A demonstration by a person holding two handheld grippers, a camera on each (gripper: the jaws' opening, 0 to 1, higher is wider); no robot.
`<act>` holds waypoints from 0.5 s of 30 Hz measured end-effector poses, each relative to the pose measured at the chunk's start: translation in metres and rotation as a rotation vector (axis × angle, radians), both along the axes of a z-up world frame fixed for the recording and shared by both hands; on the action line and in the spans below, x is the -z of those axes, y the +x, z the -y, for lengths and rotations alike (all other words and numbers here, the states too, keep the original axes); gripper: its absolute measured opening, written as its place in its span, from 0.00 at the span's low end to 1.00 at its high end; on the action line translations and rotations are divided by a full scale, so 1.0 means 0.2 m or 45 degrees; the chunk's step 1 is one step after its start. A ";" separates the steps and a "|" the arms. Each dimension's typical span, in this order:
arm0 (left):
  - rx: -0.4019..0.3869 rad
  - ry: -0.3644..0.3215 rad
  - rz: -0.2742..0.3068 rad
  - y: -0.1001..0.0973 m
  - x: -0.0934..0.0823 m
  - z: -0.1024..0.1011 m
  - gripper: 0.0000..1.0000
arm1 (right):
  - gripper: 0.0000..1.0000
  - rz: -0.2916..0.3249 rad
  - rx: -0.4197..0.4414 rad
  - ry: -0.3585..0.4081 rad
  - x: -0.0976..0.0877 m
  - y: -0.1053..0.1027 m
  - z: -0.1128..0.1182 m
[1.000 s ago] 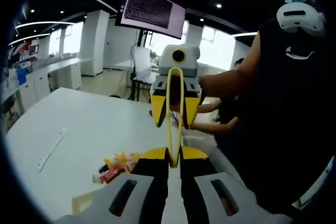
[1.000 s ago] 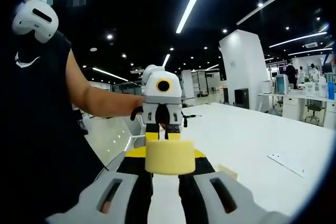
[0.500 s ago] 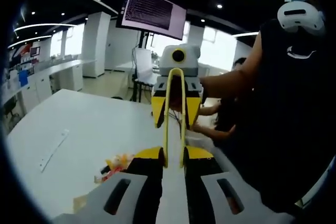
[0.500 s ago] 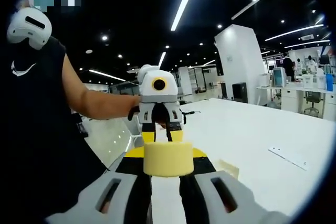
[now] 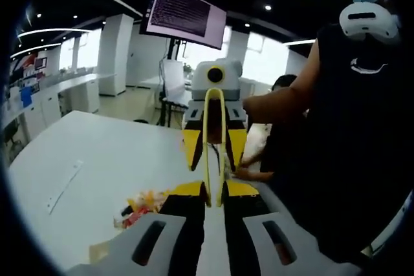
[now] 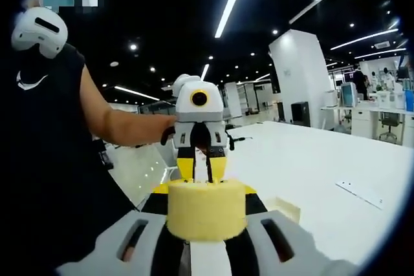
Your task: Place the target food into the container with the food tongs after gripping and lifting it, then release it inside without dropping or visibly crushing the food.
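The pale yellow round food (image 6: 207, 210) looks soft and spongy, like a small thick cake with a flat top and rough sides. In the right gripper view it sits low in the middle, squeezed between the jaws of the right hand-held gripper (image 6: 207, 214) and held up above the white table (image 6: 310, 166). It keeps its round shape.

The yellow food tongs (image 5: 214, 150) are a thin bent loop, closed end up, at 12 o'clock from the left hand-held gripper (image 5: 214, 198). That gripper is clenched on the two tong legs, which are pressed near each other.

The two grippers face each other — the right one (image 5: 213, 150) shows behind the tongs in the left gripper view, and the left one (image 6: 201, 166) shows just past the food in the right gripper view.

On the table at 8 o'clock from the left gripper lies a small heap of red and yellow food bits (image 5: 141, 206). A screen (image 5: 184, 16) hangs up high at 11 o'clock — its lines of writing are too small to read. A person in a dark sleeveless top (image 5: 352, 134) stands at 3 o'clock.
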State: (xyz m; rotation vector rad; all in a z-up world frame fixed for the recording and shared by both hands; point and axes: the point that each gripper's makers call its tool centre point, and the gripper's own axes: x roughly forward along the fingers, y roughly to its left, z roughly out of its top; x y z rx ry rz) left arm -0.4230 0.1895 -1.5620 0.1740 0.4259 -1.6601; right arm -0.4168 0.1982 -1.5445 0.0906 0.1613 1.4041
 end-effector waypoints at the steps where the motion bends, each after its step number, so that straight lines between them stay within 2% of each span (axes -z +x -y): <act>1: -0.003 -0.001 0.009 0.00 0.00 0.00 0.06 | 0.28 0.001 0.003 0.005 0.00 0.00 0.00; 5: -0.002 -0.033 -0.004 0.00 -0.02 0.03 0.06 | 0.27 0.002 0.005 0.036 -0.04 0.02 0.00; 8: -0.014 -0.079 -0.017 0.01 -0.05 0.04 0.06 | 0.26 0.010 0.001 0.025 -0.03 0.02 -0.01; 15: -0.003 -0.066 -0.010 0.02 -0.04 0.04 0.07 | 0.21 0.010 -0.008 0.037 -0.04 0.01 -0.01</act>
